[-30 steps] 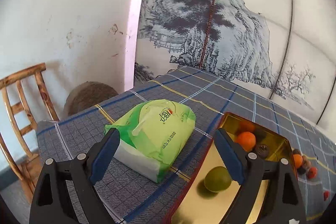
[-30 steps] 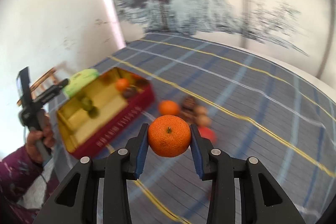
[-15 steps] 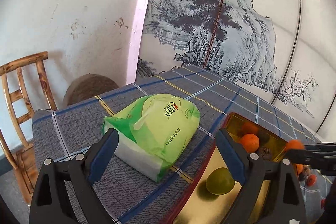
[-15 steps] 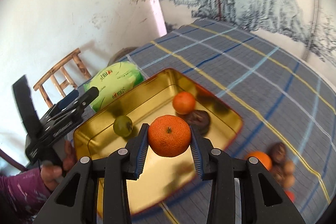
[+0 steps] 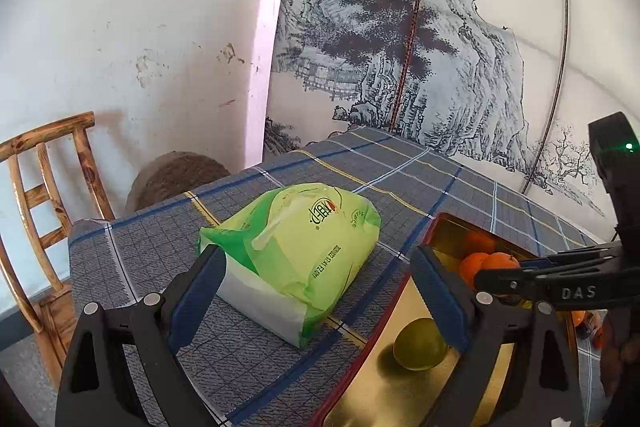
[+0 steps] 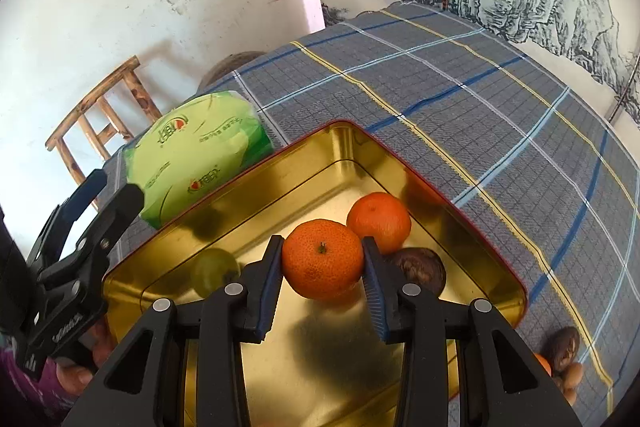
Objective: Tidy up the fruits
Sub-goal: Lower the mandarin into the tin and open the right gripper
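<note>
Clamped between the blue pads of the right gripper (image 6: 322, 263) is an orange mandarin (image 6: 322, 258), stem dimple facing the camera, hanging over the inside of the gold tin tray (image 6: 304, 171) near its far corner. Deeper in that corner of the tray lies a second mandarin (image 6: 379, 215), just behind the held one, and a dark brown wrinkled fruit (image 6: 420, 269) sits just right of the gripper's right finger. A green round fruit (image 6: 212, 269) rests on the tray floor toward the tray's left side, partly hidden by the left finger. Beyond the tray's left wall lies a green plastic packet (image 6: 196, 155) on the blue checked tablecloth (image 6: 500, 99). Off the tray's right corner, on the cloth, a few more small fruits (image 6: 566, 347) cluster at the picture's edge. Near the tray's left edge the left gripper (image 5: 318, 291) stands with its jaws spread wide and nothing between them, framing the packet and the tray's rim; a hand (image 6: 74, 375) grips its handle.
</note>
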The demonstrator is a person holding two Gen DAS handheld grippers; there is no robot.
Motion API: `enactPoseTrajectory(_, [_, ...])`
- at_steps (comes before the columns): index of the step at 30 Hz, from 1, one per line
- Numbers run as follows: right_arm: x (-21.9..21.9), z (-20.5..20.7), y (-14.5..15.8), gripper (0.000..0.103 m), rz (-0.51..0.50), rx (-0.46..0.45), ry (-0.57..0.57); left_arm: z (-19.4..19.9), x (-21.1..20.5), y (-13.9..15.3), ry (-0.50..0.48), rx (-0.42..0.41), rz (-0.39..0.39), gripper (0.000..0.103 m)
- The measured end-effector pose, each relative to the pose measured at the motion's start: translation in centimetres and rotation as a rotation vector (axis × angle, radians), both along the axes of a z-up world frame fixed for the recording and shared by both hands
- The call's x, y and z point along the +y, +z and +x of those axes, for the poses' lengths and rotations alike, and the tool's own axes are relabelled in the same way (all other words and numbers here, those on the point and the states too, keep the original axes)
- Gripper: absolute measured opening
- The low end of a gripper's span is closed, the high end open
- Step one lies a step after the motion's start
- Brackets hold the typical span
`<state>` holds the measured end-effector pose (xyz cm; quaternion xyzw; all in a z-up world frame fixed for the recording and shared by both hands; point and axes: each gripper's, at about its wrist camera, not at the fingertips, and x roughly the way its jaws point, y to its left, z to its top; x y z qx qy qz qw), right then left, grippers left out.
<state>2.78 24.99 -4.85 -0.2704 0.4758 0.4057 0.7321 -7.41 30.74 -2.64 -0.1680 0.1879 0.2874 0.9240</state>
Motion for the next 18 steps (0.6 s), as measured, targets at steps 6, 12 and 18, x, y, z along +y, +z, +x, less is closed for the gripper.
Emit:
enactPoseTrajectory(6, [1.0,0.6,-0.6,0.039,-0.011,0.017,-0.005,0.0,0.2,-0.1,0.012,-0.001,-0.008,0.091])
enactPoseTrajectory(12, [2.1,0.6,-0.8,0.039,-0.011,0.013,0.004,0.0,0.1,-0.2,0.015,0.002,-0.004,0.091])
enactPoseTrajectory(18, [2.7,0.7,-1.1,0.039,-0.001,0.021,0.0,0.0,0.1,-0.2,0.015,0.002,-0.007,0.091])
